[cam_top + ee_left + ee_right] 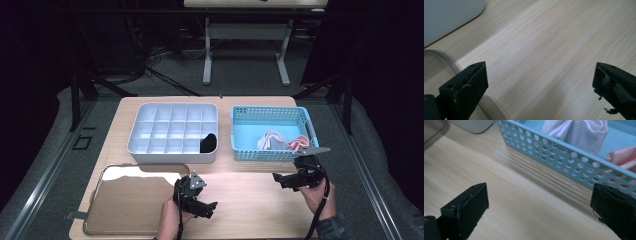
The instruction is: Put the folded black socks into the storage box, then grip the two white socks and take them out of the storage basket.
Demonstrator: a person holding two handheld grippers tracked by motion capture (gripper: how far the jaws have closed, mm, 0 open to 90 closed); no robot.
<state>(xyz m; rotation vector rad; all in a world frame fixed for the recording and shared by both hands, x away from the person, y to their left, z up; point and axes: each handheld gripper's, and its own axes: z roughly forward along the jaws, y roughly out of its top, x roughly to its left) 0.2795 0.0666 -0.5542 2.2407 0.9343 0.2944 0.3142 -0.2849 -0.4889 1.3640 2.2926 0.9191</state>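
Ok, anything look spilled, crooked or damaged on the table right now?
Nothing stands out. The white divided box and blue basket sit square on the table, one dark item in a compartment, folded cloths in the basket. Both grippers, left and right, are open and empty.

You work in a lab recording bay: black curtains [385, 75] close both sides, cables [150, 62] lie tangled on grey carpet [240, 75], and metal floor rails [45, 170] flank your wooden table [250, 195]. A second adjustable-leg bench [247, 45] stands behind it.
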